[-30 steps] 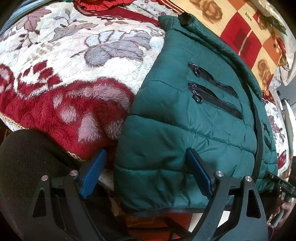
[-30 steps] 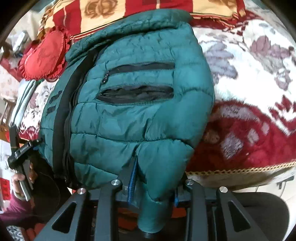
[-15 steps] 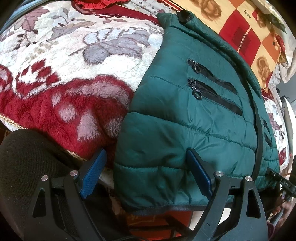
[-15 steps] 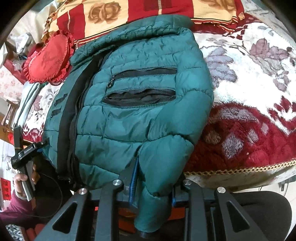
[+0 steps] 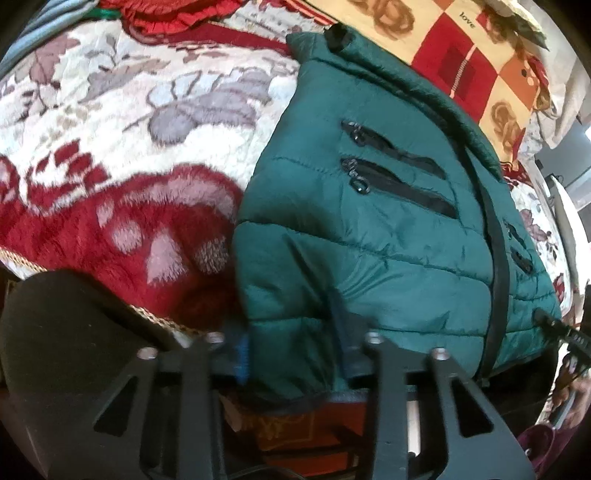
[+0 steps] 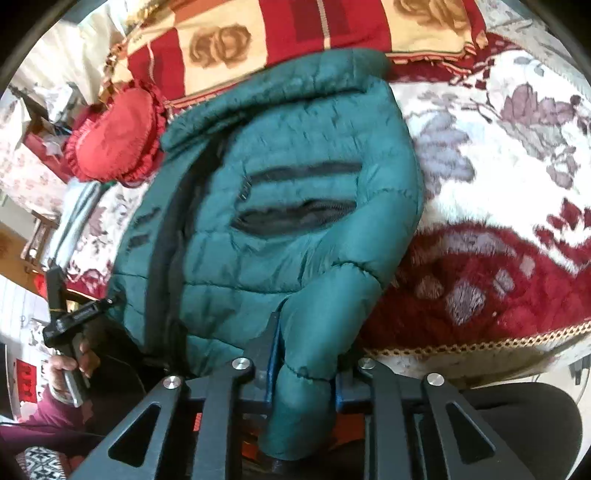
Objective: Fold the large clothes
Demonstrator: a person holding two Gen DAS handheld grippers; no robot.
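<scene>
A dark green puffer jacket (image 5: 388,206) lies on the bed with its zip pockets up, and its hem hangs over the near edge. My left gripper (image 5: 291,343) has its jaws closing, and the pads squeeze the jacket's lower hem corner between them. In the right wrist view the jacket (image 6: 288,192) lies the same way, with one sleeve (image 6: 325,314) folded down toward me. My right gripper (image 6: 304,354) is closing too, its pads pressing on that sleeve's cuff end. A hand (image 6: 74,365) holds the left gripper at the jacket's far hem corner.
A plush red and cream floral blanket (image 5: 129,147) covers the bed, with a gold-trimmed edge (image 6: 480,347) near me. A red heart-shaped cushion (image 6: 114,136) and a checked rose-print blanket (image 6: 295,33) lie behind the jacket. A black rounded shape (image 5: 55,350) sits below the bed edge.
The left jaws went from wide open around the hem to pinched onto it. The right gripper rose slightly with the sleeve and tightened on it.
</scene>
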